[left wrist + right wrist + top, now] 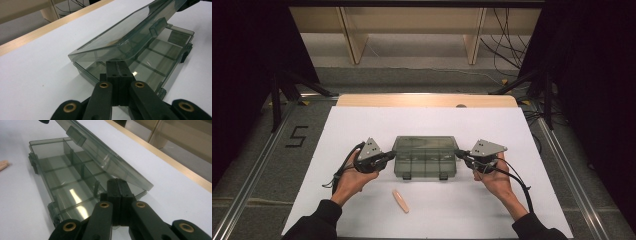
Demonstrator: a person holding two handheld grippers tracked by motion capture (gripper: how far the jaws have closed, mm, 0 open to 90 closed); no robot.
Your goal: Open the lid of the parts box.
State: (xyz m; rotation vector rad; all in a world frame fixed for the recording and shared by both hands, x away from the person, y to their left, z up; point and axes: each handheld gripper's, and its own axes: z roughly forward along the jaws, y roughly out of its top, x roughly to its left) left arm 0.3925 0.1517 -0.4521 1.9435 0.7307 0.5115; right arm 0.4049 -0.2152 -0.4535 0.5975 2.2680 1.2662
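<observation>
On the white table sheet (362,125), centred between both hands: smoky see-through compartment box (424,157), lid (120,42) propped up at a slant, dividers of the base visible beneath. At its left end, left gripper (388,157) with jaws pressed flat together, nothing between them; in the left gripper view, tips tucked under the raised lid edge, right at the box's end wall, contact with the lid likely but hard to confirm. At its right end, right gripper (460,154) likewise clamped shut on itself, pinching nothing; in the right gripper view, tips poked in beneath the lid's overhanging corner, over the end compartment. Both held level, pointing inward at the box from opposite ends. Nearer the person, lying loose on the sheet, well apart from both grippers: small pale peach stick-like piece (401,200).
</observation>
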